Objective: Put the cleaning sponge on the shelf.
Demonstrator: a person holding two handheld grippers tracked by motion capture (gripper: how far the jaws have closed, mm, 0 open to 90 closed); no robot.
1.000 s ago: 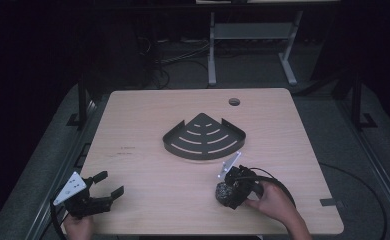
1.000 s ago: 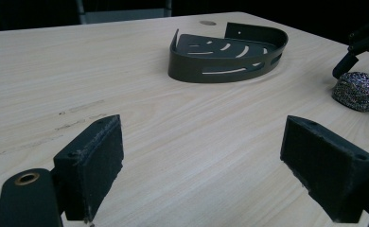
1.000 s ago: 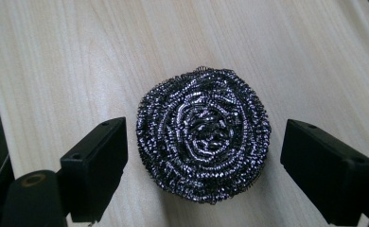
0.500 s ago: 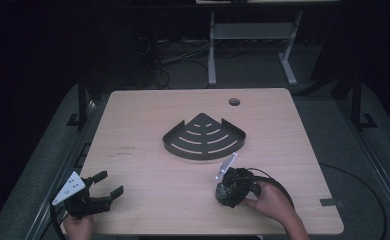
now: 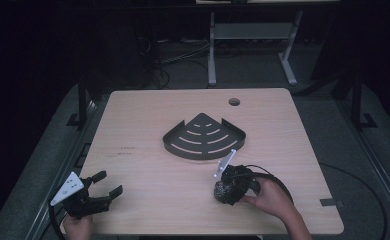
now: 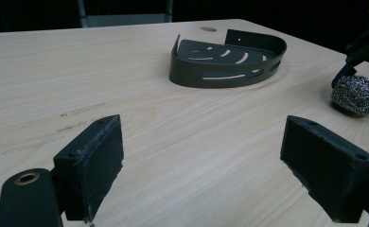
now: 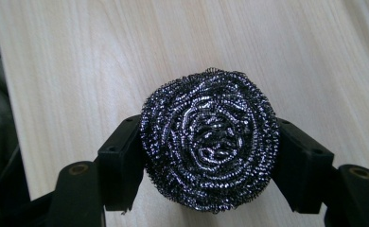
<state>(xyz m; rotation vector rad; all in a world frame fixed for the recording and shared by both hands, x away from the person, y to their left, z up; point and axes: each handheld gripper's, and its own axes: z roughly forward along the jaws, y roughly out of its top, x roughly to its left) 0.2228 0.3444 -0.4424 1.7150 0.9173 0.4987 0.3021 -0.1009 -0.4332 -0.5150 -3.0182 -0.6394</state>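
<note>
Right gripper [image 7: 211,156], jaws just closed, pinches the steel-wool scourer [image 7: 210,139] squarely between both pads (resting on the table [image 7: 102,56]).

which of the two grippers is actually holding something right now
The right gripper: its jaws have just closed on the steel wool scourer. The left gripper stands open over bare table.

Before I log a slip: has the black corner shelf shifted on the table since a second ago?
No. The corner shelf sits at the same spot below the table's round hole in the high view.
</note>
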